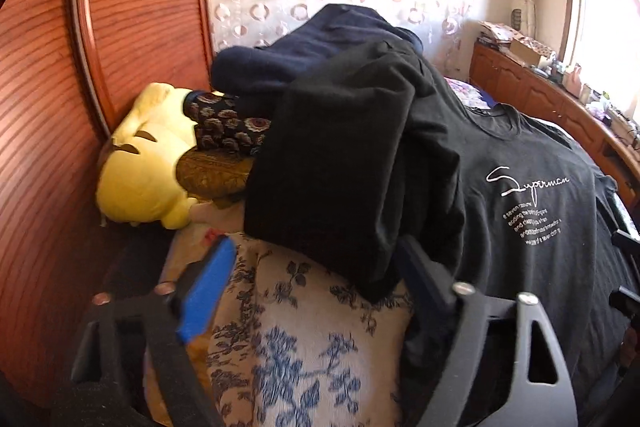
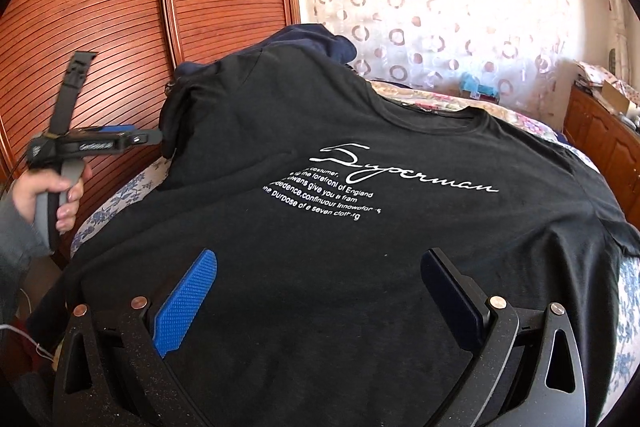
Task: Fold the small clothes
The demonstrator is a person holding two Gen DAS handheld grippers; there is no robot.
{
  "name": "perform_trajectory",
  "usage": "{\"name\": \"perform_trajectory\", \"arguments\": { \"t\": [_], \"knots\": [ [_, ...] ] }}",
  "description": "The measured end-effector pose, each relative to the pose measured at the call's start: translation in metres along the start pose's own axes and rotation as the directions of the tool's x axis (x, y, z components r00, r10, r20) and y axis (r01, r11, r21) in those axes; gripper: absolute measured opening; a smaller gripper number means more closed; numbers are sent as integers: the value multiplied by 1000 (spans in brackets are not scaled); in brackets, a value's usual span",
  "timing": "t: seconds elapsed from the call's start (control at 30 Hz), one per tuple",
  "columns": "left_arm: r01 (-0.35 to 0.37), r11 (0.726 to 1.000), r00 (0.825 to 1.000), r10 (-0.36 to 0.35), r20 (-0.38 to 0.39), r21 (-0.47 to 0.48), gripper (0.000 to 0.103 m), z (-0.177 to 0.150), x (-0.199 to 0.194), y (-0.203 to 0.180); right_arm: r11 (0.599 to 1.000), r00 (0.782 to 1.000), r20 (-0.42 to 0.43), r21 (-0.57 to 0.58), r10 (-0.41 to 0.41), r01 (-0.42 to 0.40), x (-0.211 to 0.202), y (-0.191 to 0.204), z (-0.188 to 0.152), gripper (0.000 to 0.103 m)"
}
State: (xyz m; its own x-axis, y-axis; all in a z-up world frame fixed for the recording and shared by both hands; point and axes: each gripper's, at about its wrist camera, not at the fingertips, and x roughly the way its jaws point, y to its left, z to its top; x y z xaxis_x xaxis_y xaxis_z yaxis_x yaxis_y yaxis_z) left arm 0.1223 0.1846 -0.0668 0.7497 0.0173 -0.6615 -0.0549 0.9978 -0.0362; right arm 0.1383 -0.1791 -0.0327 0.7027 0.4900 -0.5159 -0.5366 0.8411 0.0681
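Black T-shirt [image 2: 340, 155] spread print-up on bed [image 2: 120, 199]. Left hand-held gripper [image 1: 316, 263] at T-shirt's left sleeve [image 1: 332, 163], jaws apart, cloth hanging between, pads not pressing. Right hand-held gripper [image 2: 320, 291] over T-shirt's lower hem, jaws wide, empty. Yellow plush [image 1: 144, 163] left of T-shirt.

Clothes pile [image 1: 340, 75] beside wardrobe [image 1: 132, 7]

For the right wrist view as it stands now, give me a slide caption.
Black T-shirt with white print spread on the floral bedspread; right gripper open above its hem, left gripper at its sleeve.
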Motion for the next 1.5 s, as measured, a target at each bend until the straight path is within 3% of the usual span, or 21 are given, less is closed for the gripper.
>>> {"name": "perform_trajectory", "arguments": {
  "t": [0.1,0.23,0.47,0.6,0.63,0.7,0.83,1.03,1.37,1.47,1.5],
  "knots": [
    [42,999,999,-42,-12,-5,56,7,9,0,1000,1000,-1,6,8,-8,0,3,-4,102],
    [61,998,998,-60,-29,25,40,14,17,-7,1000,1000,-6,7,16,-16,0,9,-8,102],
    [77,996,997,-76,-31,43,39,14,12,-7,999,1000,2,27,17,-17,-5,9,-10,102],
    [53,997,998,-51,-41,56,38,17,16,-9,999,1000,1,43,22,-22,0,7,-9,102],
    [52,997,998,-49,-40,60,26,18,15,-10,999,1000,3,44,22,-22,0,8,-9,102],
    [46,997,999,-44,-26,69,11,21,9,-13,999,1000,5,45,21,-21,0,8,-10,102],
    [19,994,998,-24,50,108,6,30,-18,-24,998,1000,8,50,23,-23,-2,8,-10,102],
    [79,978,989,-101,111,191,5,59,-54,-64,999,1000,9,50,19,-20,-2,8,-11,102],
    [217,921,965,-252,68,324,6,77,-73,-146,993,999,31,116,-17,13,-16,-12,-16,102],
    [218,912,964,-257,71,346,25,72,-79,-151,990,999,36,140,-25,19,-20,-18,-15,102],
    [216,912,964,-257,74,350,37,70,-80,-150,989,999,37,146,-27,21,-21,-19,-15,102]
  ]
}}
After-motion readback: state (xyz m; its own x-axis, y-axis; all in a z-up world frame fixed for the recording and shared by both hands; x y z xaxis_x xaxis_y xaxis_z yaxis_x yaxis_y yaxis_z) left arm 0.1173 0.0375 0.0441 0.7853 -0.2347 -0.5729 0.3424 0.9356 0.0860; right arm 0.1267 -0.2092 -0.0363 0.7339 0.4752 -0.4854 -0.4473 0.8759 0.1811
